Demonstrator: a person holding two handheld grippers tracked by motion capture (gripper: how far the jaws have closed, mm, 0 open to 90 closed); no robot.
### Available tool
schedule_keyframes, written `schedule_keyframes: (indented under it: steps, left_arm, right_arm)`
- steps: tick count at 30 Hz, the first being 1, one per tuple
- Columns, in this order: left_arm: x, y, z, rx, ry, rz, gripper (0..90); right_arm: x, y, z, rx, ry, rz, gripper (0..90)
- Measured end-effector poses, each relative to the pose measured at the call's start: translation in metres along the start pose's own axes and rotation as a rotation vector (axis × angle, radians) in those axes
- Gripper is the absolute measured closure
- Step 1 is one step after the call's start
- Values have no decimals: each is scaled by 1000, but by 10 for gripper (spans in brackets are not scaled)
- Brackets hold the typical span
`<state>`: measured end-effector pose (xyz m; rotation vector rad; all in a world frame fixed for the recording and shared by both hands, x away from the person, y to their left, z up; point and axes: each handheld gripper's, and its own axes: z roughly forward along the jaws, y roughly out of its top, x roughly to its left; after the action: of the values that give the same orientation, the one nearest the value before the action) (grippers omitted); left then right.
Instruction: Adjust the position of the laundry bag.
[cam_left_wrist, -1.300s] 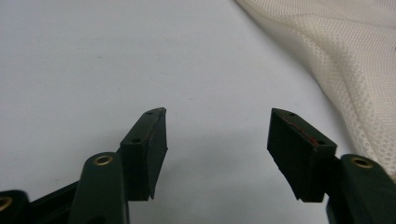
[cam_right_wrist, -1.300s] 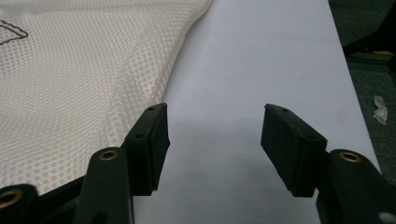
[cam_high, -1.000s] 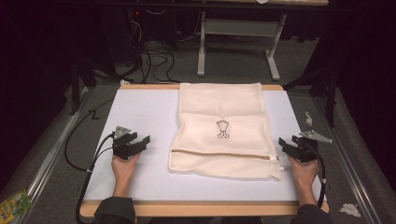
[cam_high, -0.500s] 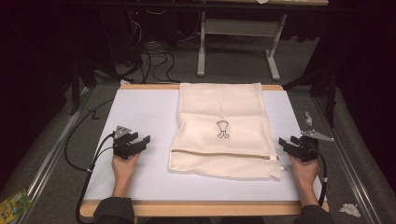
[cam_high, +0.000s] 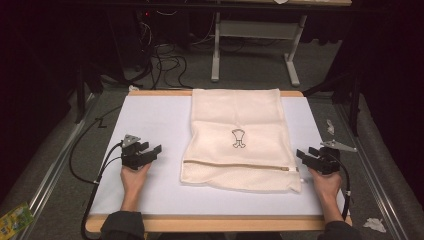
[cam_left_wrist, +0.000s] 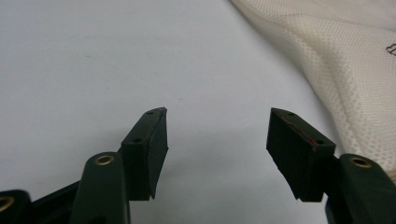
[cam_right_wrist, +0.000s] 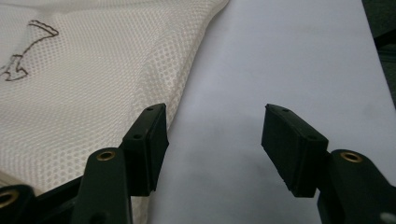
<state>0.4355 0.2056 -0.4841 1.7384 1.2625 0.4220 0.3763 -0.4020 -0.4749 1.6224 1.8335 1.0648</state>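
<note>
A cream mesh laundry bag (cam_high: 240, 140) lies flat in the middle of the white table (cam_high: 150, 120), with a small dark emblem (cam_high: 238, 138) on it and a zipper line (cam_high: 235, 164) running across near its front end. My left gripper (cam_high: 155, 150) rests on the table to the left of the bag, open and holding nothing (cam_left_wrist: 217, 133); the bag's mesh edge (cam_left_wrist: 355, 70) lies to its right. My right gripper (cam_high: 302, 155) sits open at the bag's front right corner (cam_right_wrist: 212, 130), its left jaw over the mesh (cam_right_wrist: 93, 93).
A grey metal table frame (cam_high: 255, 45) and loose cables (cam_high: 160, 55) stand on the floor beyond the table. Small scraps (cam_high: 330, 127) lie to the right, a green packet (cam_high: 15, 217) at the lower left. Metal rails (cam_high: 50, 170) run along both sides.
</note>
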Motion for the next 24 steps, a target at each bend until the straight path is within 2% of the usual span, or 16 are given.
schedule_keyframes:
  steps: [3,6,7,8,10,12,13,16,19,22,24]
  left_arm:
    - [-7,2,1,18,-12,18,385]
    - [-12,4,1,25,-26,26,380]
    - [-17,7,2,33,-55,28,373]
    - [-17,7,2,33,-55,28,366]
    - [-29,13,6,44,-78,38,362]
    - [-32,14,8,53,-86,42,356]
    - [-39,17,11,65,-96,49,351]
    - [-49,20,15,74,-111,58,338]
    - [-58,23,20,87,-109,71,324]
    - [-71,26,25,118,-87,136,323]
    - [-76,27,28,126,-99,136,321]
  right_arm:
    - [0,0,-3,-3,6,21,425]
    - [2,1,-5,-13,1,16,438]
    - [3,2,-5,-17,-6,11,436]
    - [4,3,-5,-16,-6,7,428]
    - [8,6,-3,-19,9,10,430]
    - [11,9,-1,0,16,7,422]
    - [12,11,0,2,17,8,423]
    - [15,14,1,17,25,18,423]
    - [16,15,3,29,29,13,424]
    - [16,15,6,38,37,26,421]
    - [18,15,8,55,35,33,419]
